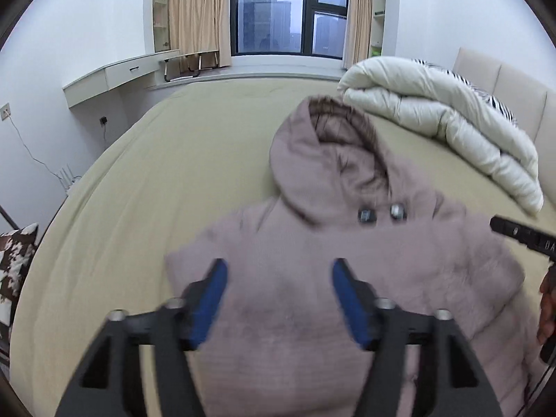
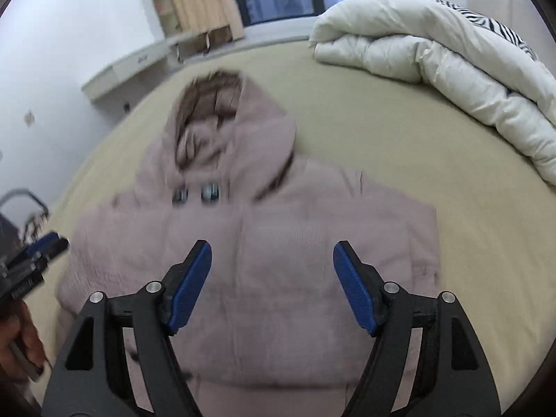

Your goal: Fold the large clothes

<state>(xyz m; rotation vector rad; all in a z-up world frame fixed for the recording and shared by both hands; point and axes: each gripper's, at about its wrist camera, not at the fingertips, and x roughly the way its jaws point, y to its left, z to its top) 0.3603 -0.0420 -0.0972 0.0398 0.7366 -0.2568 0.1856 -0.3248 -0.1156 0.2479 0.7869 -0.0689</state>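
Observation:
A dusty-pink padded hooded coat (image 1: 312, 243) lies flat on the bed, its fur-trimmed hood (image 1: 333, 139) pointing to the far side, two metal buttons below the hood. Its sleeves look folded in over the body. It also shows in the right wrist view (image 2: 264, 243). My left gripper (image 1: 279, 278) is open and empty above the coat's body. My right gripper (image 2: 272, 260) is open and empty above the coat too. The right gripper's tip shows at the right edge of the left view (image 1: 514, 232), and the left gripper shows at the left edge of the right view (image 2: 34, 253).
The bed (image 1: 156, 173) has a beige sheet. A rolled cream duvet (image 1: 451, 121) lies at the far right by the headboard, also in the right wrist view (image 2: 451, 55). A white desk (image 1: 114, 73) and window stand beyond. A brown patterned cushion (image 1: 14, 264) sits at the left.

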